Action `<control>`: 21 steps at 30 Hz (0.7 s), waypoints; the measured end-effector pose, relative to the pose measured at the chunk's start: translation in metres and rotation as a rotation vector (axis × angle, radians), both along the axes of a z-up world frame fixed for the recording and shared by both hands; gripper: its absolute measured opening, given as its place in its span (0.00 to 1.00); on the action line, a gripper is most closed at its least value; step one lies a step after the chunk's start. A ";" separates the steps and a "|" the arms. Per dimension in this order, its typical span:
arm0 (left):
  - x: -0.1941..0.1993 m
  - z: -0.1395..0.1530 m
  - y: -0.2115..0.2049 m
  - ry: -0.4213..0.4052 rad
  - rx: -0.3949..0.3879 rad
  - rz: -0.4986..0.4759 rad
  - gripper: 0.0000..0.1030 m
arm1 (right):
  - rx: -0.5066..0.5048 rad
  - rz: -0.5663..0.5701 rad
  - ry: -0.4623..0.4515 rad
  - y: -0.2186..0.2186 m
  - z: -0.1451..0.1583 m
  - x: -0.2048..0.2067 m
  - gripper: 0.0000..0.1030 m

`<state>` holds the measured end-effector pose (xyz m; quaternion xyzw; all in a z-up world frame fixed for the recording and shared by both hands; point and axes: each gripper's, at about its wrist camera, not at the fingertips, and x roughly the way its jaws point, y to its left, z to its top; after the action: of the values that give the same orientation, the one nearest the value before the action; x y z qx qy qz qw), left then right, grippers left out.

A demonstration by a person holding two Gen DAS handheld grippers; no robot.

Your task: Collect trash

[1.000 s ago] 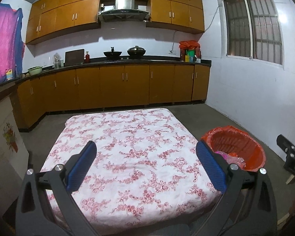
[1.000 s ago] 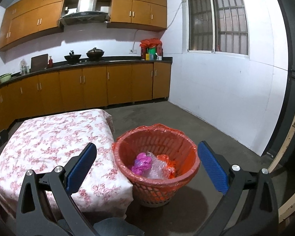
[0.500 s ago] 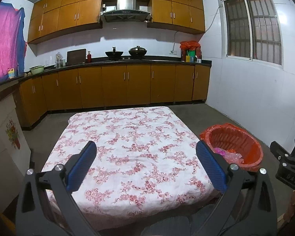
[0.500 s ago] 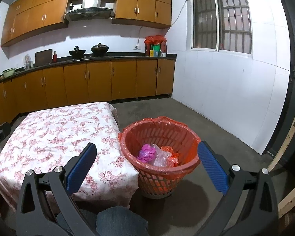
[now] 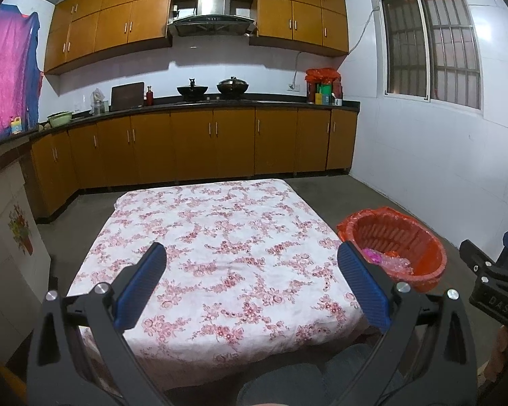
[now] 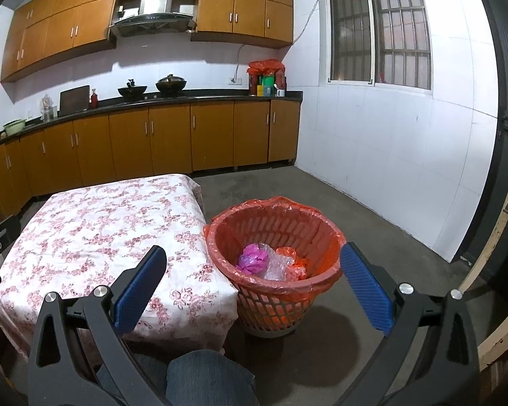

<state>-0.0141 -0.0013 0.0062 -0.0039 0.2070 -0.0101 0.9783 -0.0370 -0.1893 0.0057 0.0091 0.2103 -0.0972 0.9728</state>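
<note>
we hold the left gripper (image 5: 250, 277) and right gripper (image 6: 252, 277) spread and empty; the trash (image 6: 271, 264) lies inside the orange basket (image 6: 321, 280), just beside the table (image 6: 94, 216), within easy reach.

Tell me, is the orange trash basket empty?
No, the orange trash basket holds a crumpled pink bag, clear bubble wrap and orange plastic at its bottom.

My grippers' pads (image 5: 142, 282) are blue on black frames. The tablecloth (image 5: 220, 247) is white with pink flowers. The basket (image 6: 274, 291) is orange-red, holding magenta (image 6: 252, 258) and clear (image 6: 276, 267) wrappers.
</note>
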 end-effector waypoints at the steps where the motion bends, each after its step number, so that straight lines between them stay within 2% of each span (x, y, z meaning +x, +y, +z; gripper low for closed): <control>1: 0.000 -0.001 0.000 0.002 -0.002 -0.001 0.96 | 0.001 0.000 0.001 0.000 0.000 -0.001 0.98; 21: -0.004 -0.005 0.002 0.014 -0.012 0.003 0.96 | 0.004 0.006 0.017 0.000 -0.002 -0.002 0.98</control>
<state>-0.0179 0.0005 0.0009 -0.0100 0.2139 -0.0098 0.9767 -0.0388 -0.1889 0.0035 0.0093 0.2188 -0.0938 0.9712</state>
